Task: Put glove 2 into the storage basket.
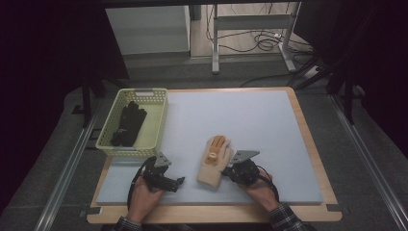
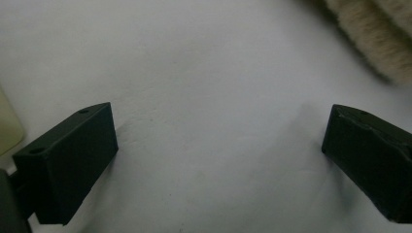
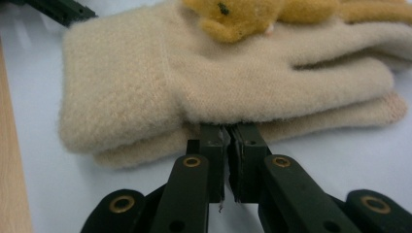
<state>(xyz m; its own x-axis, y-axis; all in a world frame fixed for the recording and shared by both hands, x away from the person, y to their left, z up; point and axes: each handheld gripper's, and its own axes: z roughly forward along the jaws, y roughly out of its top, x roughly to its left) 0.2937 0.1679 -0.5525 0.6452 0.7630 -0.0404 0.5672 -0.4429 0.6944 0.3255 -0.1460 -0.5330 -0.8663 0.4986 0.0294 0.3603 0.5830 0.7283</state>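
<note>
A cream knitted glove (image 1: pixel 214 166) lies on the grey mat (image 1: pixel 240 115), with an orange plush piece (image 1: pixel 215 148) on its finger end. In the right gripper view the glove (image 3: pixel 218 82) looks like two stacked layers, the orange piece (image 3: pixel 252 14) on top. My right gripper (image 1: pixel 230 168) sits at the glove's right side. Its jaws are pressed together (image 3: pixel 228 131), the tips tucked into the glove's edge between the layers. My left gripper (image 1: pixel 179 183) rests on the mat left of the glove, jaws wide apart (image 2: pixel 218 145) over bare mat. The glove's cuff (image 2: pixel 379 39) shows at its upper right.
A pale yellow basket (image 1: pixel 108 144) stands at the mat's left edge with black gloves (image 1: pixel 129 124) inside. Its corner (image 2: pixel 7 121) shows beside my left jaw. The wooden table rim (image 1: pixel 317 159) frames the mat. Metal rails run along both sides.
</note>
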